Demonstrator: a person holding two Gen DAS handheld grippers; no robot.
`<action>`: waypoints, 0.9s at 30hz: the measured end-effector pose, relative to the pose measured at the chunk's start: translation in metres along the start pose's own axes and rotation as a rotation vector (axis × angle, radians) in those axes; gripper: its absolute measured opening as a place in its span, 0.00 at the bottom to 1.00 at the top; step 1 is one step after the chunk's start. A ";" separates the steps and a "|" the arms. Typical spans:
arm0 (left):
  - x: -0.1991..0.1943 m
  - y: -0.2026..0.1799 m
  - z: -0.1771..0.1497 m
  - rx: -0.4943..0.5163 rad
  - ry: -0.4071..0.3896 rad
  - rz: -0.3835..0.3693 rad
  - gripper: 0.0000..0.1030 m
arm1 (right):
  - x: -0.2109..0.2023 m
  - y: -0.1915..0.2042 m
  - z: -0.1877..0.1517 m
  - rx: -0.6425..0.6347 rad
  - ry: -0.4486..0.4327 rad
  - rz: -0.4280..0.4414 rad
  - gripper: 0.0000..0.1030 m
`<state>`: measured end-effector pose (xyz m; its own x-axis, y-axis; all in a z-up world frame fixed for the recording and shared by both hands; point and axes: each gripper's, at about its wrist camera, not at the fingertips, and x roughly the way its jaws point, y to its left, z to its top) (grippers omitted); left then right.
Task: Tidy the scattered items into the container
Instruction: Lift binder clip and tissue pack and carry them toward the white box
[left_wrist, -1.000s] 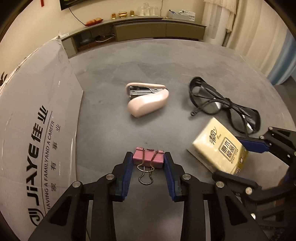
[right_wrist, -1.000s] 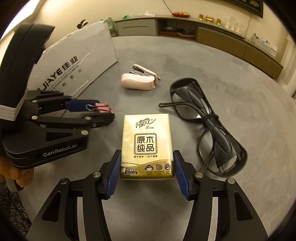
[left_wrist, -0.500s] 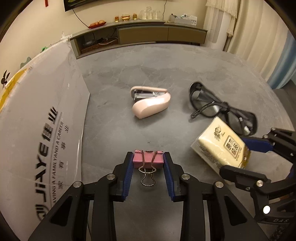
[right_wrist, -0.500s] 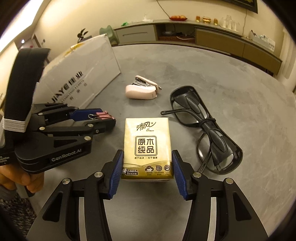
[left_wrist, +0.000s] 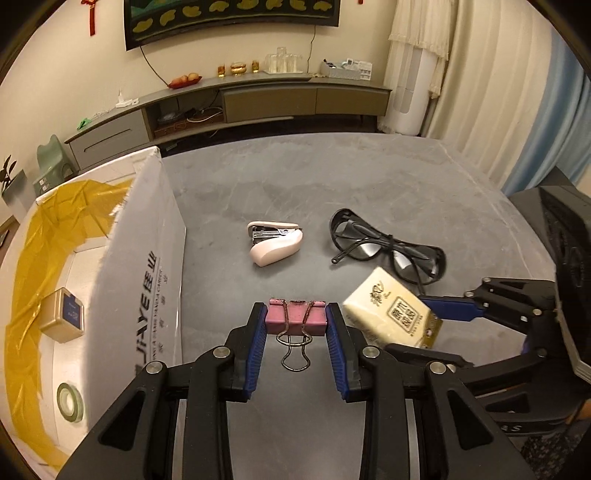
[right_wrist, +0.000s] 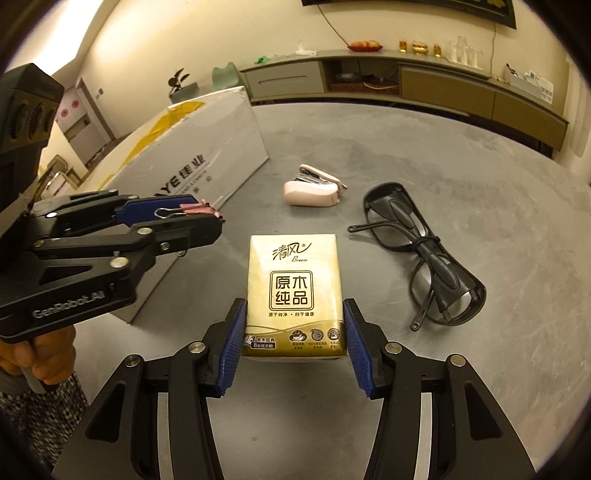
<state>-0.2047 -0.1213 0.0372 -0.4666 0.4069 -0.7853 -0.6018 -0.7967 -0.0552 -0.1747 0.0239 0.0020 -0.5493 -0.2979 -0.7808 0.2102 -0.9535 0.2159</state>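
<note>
My left gripper (left_wrist: 296, 325) is shut on a pink binder clip (left_wrist: 295, 321), held in the air above the grey table. My right gripper (right_wrist: 293, 332) is shut on a yellow tissue pack (right_wrist: 293, 284), also lifted; the pack (left_wrist: 391, 314) shows tilted just right of the clip. The left gripper (right_wrist: 207, 218) with the clip (right_wrist: 197, 208) appears at left in the right wrist view. A white cardboard box (left_wrist: 147, 280) stands open at left, lined with yellow tape. A pink stapler (left_wrist: 275, 247) and black safety glasses (left_wrist: 388, 251) lie on the table beyond.
Inside the box lie a small card box (left_wrist: 62, 319) and a tape roll (left_wrist: 69, 400). The box wall (right_wrist: 192, 162) rises beside the left gripper. A low cabinet (left_wrist: 258, 103) runs along the far wall. A hand (right_wrist: 44, 354) holds the left gripper's handle.
Both grippers rose from the table, each carrying its item. The box interior has come into the left wrist view, and the tissue pack now hangs tilted beside the clip.
</note>
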 end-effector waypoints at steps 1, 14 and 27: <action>-0.005 0.000 -0.001 0.002 -0.005 0.000 0.32 | -0.002 0.002 0.000 -0.002 -0.003 0.001 0.52; -0.064 0.019 -0.013 -0.021 -0.082 -0.001 0.32 | -0.034 0.028 0.000 -0.010 -0.095 0.024 0.52; -0.109 0.037 -0.026 -0.076 -0.146 0.017 0.32 | -0.072 0.054 -0.016 0.017 -0.187 0.032 0.52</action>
<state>-0.1598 -0.2066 0.1046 -0.5691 0.4489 -0.6889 -0.5446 -0.8335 -0.0933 -0.1103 -0.0054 0.0604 -0.6836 -0.3296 -0.6511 0.2172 -0.9437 0.2497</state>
